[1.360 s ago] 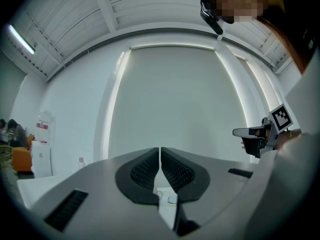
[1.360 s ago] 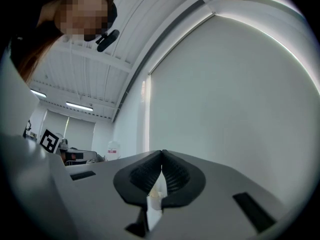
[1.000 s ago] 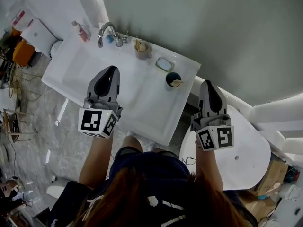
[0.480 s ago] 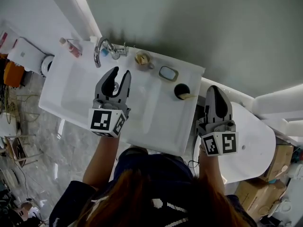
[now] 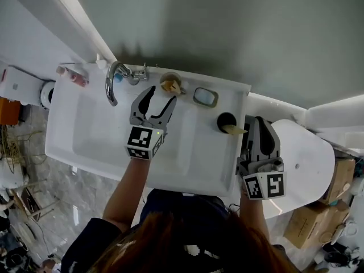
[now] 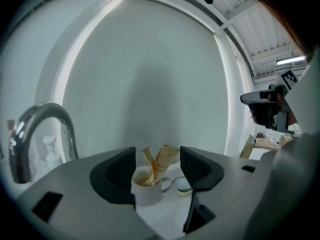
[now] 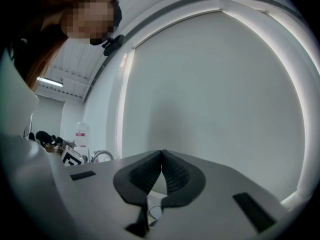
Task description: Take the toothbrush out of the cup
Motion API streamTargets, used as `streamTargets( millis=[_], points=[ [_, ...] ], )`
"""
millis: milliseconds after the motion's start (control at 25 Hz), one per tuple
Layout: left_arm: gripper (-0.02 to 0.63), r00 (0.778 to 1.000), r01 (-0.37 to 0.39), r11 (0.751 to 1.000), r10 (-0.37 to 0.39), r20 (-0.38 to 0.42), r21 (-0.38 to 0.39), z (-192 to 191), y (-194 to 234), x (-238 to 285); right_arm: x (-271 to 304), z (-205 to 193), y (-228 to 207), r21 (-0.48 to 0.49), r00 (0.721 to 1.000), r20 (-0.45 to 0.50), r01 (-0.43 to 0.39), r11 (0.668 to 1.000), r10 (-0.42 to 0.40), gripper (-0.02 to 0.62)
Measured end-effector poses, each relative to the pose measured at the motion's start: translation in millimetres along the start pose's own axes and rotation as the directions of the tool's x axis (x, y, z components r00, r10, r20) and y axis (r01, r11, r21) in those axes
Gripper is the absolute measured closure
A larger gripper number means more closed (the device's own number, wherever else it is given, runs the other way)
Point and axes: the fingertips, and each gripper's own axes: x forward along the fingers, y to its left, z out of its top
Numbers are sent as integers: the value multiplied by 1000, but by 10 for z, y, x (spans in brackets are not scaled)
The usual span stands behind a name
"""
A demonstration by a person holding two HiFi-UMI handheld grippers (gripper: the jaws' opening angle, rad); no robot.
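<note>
A pale cup [image 5: 169,84] stands on the back ledge of the white sink [image 5: 85,135] and holds paper-wrapped toothbrushes [image 5: 172,86]. My left gripper [image 5: 161,95] hovers over the basin just in front of the cup. Its jaws have just been opening and stand open with nothing between them. In the left gripper view the cup [image 6: 147,190] and its brown packets [image 6: 163,160] show ahead, framed by the left gripper [image 6: 157,158]. My right gripper [image 5: 257,120] is shut and empty by the sink's right edge, next to a dark cup [image 5: 226,120] holding another wrapped item [image 5: 234,129]. Its jaws meet in the right gripper view [image 7: 161,154].
A chrome faucet [image 5: 112,79] curves over the basin left of the pale cup, with a soap dish [image 5: 205,97] to its right. A pink bottle [image 5: 73,77] lies at the back left corner. A white round lid [image 5: 304,164] sits right of the sink. The grey wall stands close behind.
My left gripper has moved toward the back of the sink, close to the pale cup, and its jaws have gone from shut to open. The right gripper has moved a little forward, still shut.
</note>
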Motion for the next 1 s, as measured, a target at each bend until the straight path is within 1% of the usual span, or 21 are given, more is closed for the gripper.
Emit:
streamTargets(
  millis=[160, 320, 440, 640, 680, 720, 840, 880, 1000],
  points=[
    [325, 999, 26, 999, -24, -41, 26, -236, 31, 298, 70, -73, -63, 6, 999, -17, 27, 1000, -27, 580],
    [321, 996, 64, 997, -61, -60, 52, -335, -31, 467, 91, -81, -161, 2, 998, -21, 55, 998, -55, 580],
    [321, 997, 70, 994, -67, -43, 78, -276, -92, 524, 79, -98, -237, 1, 997, -26, 70, 998, -70, 580],
    [327, 999, 33, 995, -32, -8, 99, -111, -68, 563, 60, -101, -313, 4, 997, -24, 78, 997, -78, 580],
    [367, 1000, 27, 995, -27, -3, 98, -101, -38, 566, 72, -106, -312, 4, 997, -23, 76, 997, -76, 580],
    [450, 1000, 22, 995, -23, 3, 96, -96, -8, 567, 86, -114, -308, 3, 997, -23, 74, 997, -74, 580],
    [478, 1000, 17, 995, -18, 16, 95, -64, 53, 555, 122, -119, -300, 5, 998, -18, 64, 998, -64, 580],
    [491, 1000, 15, 995, -17, 24, 97, -20, 58, 539, 124, -107, -299, 6, 998, -16, 61, 998, -61, 580],
    [499, 998, 5, 994, -10, 56, 105, 169, 47, 462, 107, -42, -301, 6, 999, -4, 49, 999, -49, 580]
  ],
)
